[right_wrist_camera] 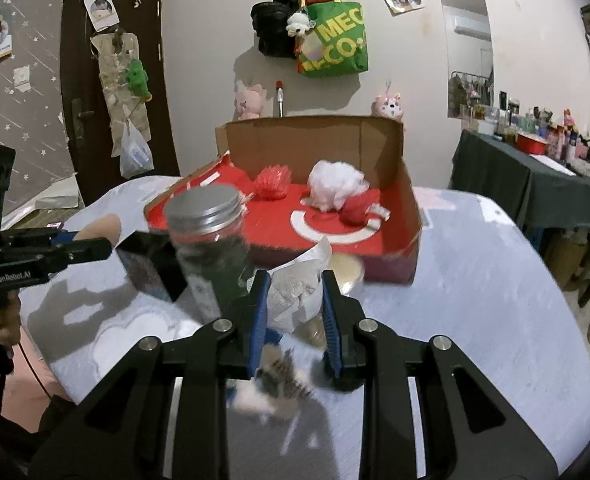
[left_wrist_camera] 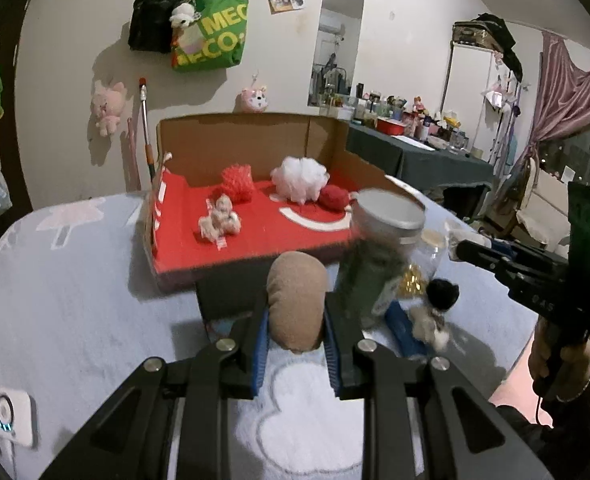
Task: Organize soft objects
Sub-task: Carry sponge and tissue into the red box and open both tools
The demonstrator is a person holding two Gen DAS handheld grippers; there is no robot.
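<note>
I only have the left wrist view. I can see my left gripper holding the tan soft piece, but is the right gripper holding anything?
Observer: Yes. The right gripper is closed on a crumpled white cloth, in front of the box.
Operator: Anything under it?
Observer: A fuzzy grey and white toy lies on the table, just below the fingers.
Operator: Is my left gripper in that view?
Observer: Yes, the left gripper shows at the left edge, with the tan soft piece poking out beside the jar.
</note>
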